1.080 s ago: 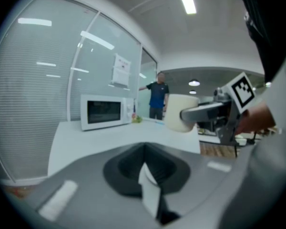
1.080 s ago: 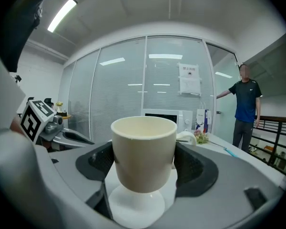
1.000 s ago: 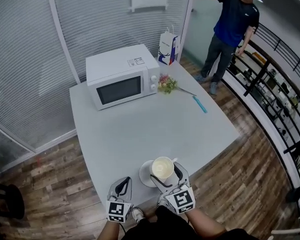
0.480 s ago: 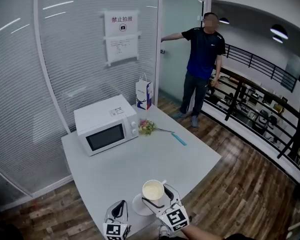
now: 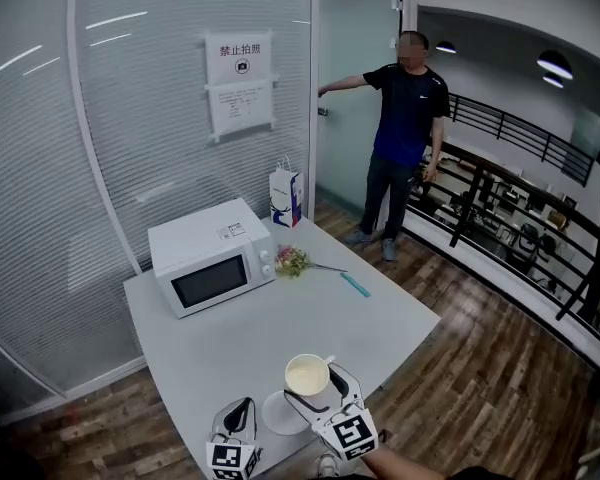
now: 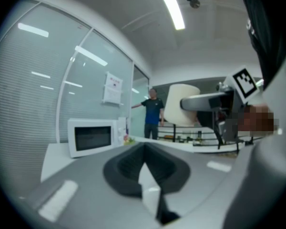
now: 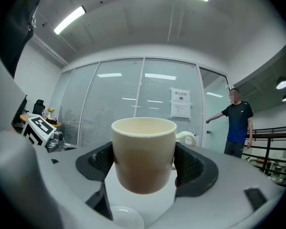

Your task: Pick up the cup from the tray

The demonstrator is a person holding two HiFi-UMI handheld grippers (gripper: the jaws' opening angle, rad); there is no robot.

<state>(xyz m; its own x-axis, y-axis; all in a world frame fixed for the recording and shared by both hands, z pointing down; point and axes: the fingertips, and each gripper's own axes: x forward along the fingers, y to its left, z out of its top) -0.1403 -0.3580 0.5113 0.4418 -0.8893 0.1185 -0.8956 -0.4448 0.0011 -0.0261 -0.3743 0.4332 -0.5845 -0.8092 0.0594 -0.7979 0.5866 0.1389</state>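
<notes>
Grips the cup [image 5: 307,376] with the jaws of the right gripper [image 5: 315,392], one on each side. Holds it up over the white tray [image 5: 273,417], not touching, near the front edge of the surface [image 5: 280,313]. Has the left gripper [image 5: 240,420] beside the tray, jaws closed, empty.

On the table [image 5: 280,333] the microwave [image 5: 211,269] stands at far left, w/ a paper bag [image 5: 286,198] behind it at the far corner. Flowers [image 5: 292,260] lie just right of the microwave. At the near edge lies the tray [image 5: 271,416]; the cup [image 5: 308,376] is above it, apart, in the right gripper [image 5: 316,389]. The left gripper [image 5: 239,414] is to the left of the tray.
</notes>
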